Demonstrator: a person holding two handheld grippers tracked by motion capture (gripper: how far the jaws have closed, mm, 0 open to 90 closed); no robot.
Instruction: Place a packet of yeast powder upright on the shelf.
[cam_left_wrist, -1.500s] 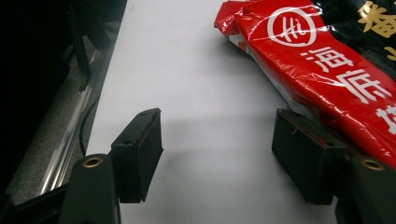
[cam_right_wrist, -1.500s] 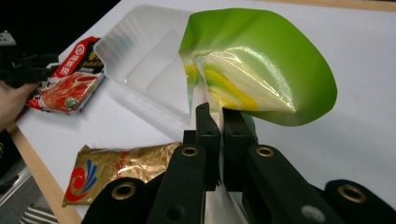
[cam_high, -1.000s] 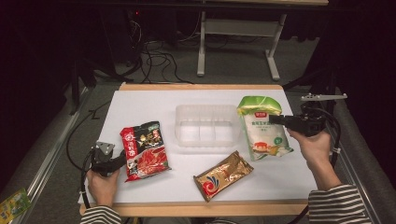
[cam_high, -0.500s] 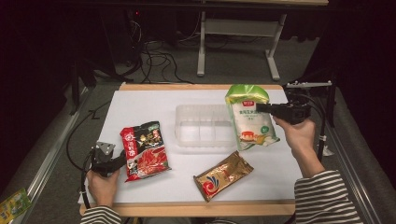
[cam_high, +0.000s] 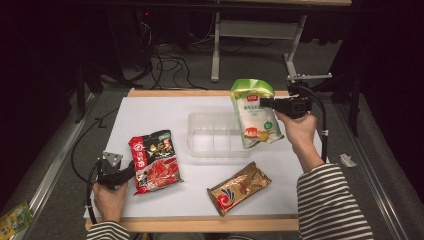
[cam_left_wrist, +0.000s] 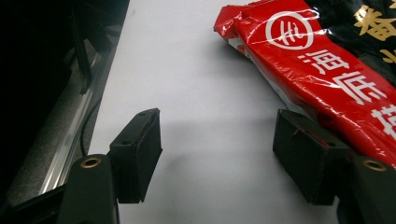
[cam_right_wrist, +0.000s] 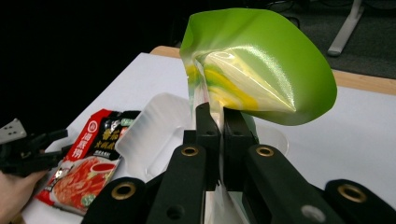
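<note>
One green-topped white pouch (cam_high: 254, 112) hangs in the air, pinched near its upper edge between the closed fingers of the right gripper (cam_high: 264, 103), its body drooping below them over the right end of the clear plastic tray (cam_high: 212, 136). In the right gripper view the pouch's green top (cam_right_wrist: 261, 60) curls up just beyond the fingertips.

The left gripper (cam_high: 131, 171) rests low on the white table (cam_high: 150, 112), its fingers (cam_left_wrist: 137, 151) spread apart with bare tabletop between them; the red sauce packet (cam_left_wrist: 327, 70) lies against the outer side of one finger. A gold-brown packet (cam_high: 239, 187) lies apart from both grippers.
</note>
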